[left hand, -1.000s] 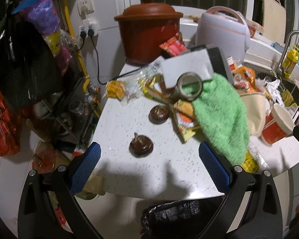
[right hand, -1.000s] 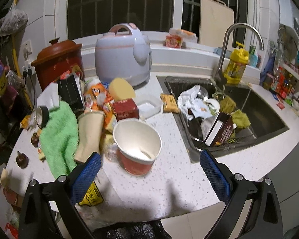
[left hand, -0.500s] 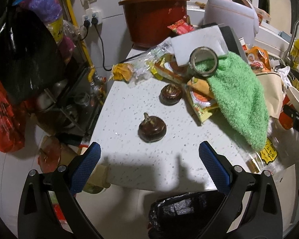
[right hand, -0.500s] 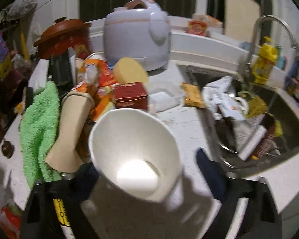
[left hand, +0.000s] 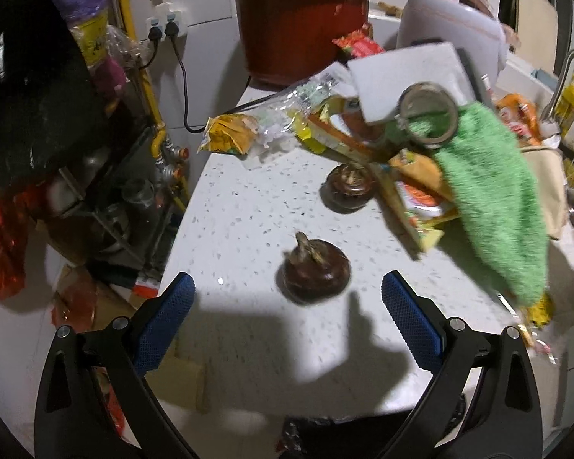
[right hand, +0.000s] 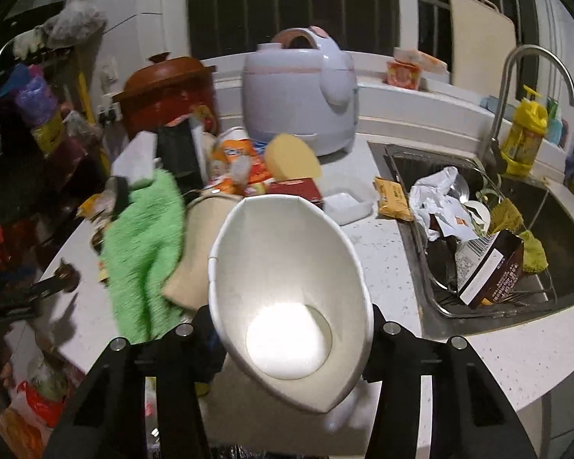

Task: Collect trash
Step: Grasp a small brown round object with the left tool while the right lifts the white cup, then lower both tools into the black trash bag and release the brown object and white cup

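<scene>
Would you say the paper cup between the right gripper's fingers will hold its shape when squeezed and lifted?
Probably not: the paper cup's rim already looks pinched oval as the right gripper closes on it. It appears empty, so likely light, and thin-walled enough to crush.

Black claw, blue textured pads
</scene>
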Available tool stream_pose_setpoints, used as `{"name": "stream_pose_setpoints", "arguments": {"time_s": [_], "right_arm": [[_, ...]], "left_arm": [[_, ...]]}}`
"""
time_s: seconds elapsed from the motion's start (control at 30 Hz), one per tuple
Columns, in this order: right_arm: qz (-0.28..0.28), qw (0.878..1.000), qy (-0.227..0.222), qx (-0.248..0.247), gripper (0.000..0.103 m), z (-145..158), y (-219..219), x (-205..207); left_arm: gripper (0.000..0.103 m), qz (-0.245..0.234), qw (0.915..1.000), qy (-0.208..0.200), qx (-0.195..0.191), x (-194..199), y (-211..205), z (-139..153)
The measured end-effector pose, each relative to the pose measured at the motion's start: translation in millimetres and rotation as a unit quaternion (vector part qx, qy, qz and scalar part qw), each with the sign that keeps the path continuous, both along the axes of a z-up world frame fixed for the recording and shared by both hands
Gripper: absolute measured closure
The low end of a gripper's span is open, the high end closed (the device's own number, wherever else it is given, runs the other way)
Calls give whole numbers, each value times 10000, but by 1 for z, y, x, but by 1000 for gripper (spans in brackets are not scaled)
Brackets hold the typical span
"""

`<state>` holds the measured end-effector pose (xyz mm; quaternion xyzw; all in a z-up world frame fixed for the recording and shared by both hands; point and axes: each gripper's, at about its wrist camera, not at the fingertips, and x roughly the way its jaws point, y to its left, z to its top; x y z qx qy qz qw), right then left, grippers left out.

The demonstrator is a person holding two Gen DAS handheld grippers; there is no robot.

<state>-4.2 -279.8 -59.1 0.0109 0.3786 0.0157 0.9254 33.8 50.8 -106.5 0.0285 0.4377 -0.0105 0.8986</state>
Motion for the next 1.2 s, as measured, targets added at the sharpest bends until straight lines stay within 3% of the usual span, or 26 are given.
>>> {"name": "stream_pose_setpoints", "arguments": {"time_s": [0.17,0.23,0.33,0.6,0.77,0.9,1.07,1.2], "right_arm": [[137,9999,29,78,52,5,13,-11],[178,9998,41,106,52,7,16,-14],[246,9996,30,111,51,11,22,-16],[506,9986,-4,133,51,16,40,-21],[709,9974,-61,132,51,22,54,-24],[1138,9933,28,188,51,27,68,-37],[2040,9765,669,187,51,12,85,-76],[2258,9640,1405,56,51,-33,90,-98]], "left_arm": [[14,43,9998,135,147,21,-4,-15],[41,-72,9999,157,-7,22,-4,-18],[64,-44,9997,184,-185,22,-3,-17],[64,-27,9997,137,-201,14,-3,-17],[64,30,9984,151,-549,5,4,-12],[64,-175,9965,77,-811,-28,10,7],[64,-1005,9908,353,-838,-100,-6,16],[64,-1476,9780,1158,-909,-130,-27,-31]]}}
